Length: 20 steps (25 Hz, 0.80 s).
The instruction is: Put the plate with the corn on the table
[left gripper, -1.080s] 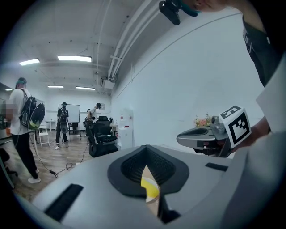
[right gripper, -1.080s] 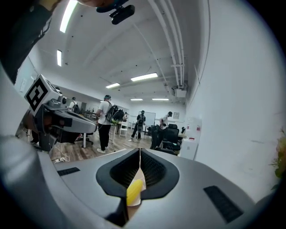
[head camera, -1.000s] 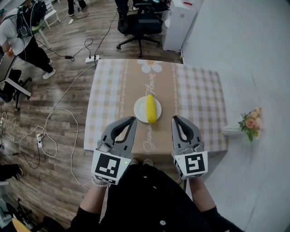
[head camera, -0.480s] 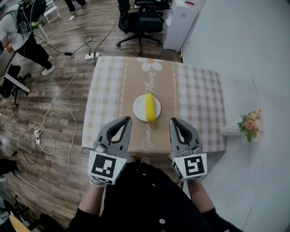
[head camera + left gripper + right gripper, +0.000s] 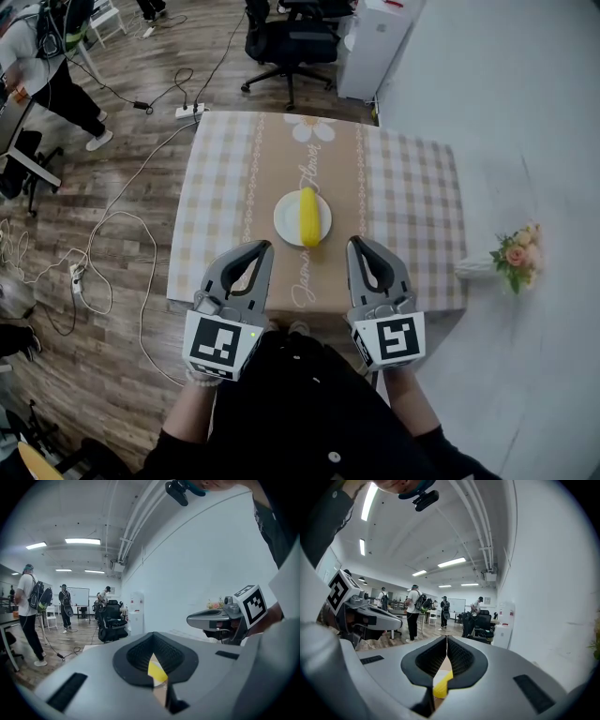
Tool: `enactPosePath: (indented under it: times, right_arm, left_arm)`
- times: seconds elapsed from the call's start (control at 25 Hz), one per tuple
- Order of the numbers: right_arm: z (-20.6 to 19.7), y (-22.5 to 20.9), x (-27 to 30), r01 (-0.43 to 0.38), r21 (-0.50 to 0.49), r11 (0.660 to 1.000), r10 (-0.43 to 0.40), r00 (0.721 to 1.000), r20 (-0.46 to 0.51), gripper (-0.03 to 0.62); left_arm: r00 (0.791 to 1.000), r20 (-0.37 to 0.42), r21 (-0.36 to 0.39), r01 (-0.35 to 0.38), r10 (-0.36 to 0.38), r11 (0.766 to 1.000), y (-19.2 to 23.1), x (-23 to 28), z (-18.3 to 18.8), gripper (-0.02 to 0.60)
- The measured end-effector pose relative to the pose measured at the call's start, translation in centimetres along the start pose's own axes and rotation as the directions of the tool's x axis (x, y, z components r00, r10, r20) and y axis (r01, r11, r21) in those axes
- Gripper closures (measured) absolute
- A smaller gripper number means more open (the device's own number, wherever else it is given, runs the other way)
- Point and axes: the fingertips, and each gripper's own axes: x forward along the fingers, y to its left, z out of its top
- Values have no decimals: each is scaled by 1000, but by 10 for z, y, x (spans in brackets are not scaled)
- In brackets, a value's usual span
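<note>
Lying on table (image 5: 412,206): plate (image 5: 284,221) with corn (image 5: 308,217), ahead, between jaws | left gripper (image 5: 261,248), right gripper (image 5: 354,243) both closed, empty

Corn (image 5: 157,672) is just a yellow sliver through the slit between the left gripper's (image 5: 260,248) pressed-together jaws, and the same through the right gripper (image 5: 357,243). Both grippers cover the surface's (image 5: 412,216) near edge. Person (image 5: 42,80) at top left, cut off at the edge.

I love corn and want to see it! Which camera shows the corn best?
The head view: the whole corn lies on its white plate on the table. The left gripper view and right gripper view each show only a small yellow sliver.
</note>
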Motion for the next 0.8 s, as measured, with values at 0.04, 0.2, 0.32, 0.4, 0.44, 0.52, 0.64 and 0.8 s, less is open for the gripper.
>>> enactPosePath:
  times: [0.04,0.2,0.32,0.4,0.44,0.52,0.64,0.8]
  right_arm:
    - [0,0,0,1,0,1000,-1,1000,0,551]
    - [0,-1,-1,3,1,1000,-3,1000,0,551]
    - [-2,-1,-2,6,4,1000,-6,1000,-3,551]
    - [-3,-1,-2,7,6,1000,-7,1000,-6,551]
    - [-3,-1,-2,6,6,1000,-6,1000,-8,553]
    - [-4,-1,-2,5,7,1000,-5,1000,-10,552]
    - [-4,0,-3,2,9,1000,-2,1000,-13,553]
    - [-5,2,-3,-4,6,1000,4,1000,-12,552]
  left_arm:
    - [1000,8,15,5,-5,1000,0,0,-1,569]
    - [1000,0,6,3,-3,1000,-2,-1,-2,568]
    - [1000,12,24,11,-11,1000,-3,0,-2,568]
    - [1000,6,18,10,-10,1000,-3,0,-3,568]
    - [1000,-2,6,6,-6,1000,-3,-1,-3,568]
    - [1000,-22,-27,-6,5,1000,-4,-1,-2,569]
    - [1000,-28,-35,-7,6,999,-5,-1,-2,568]
    - [1000,-2,14,13,-13,1000,-6,0,-3,568]
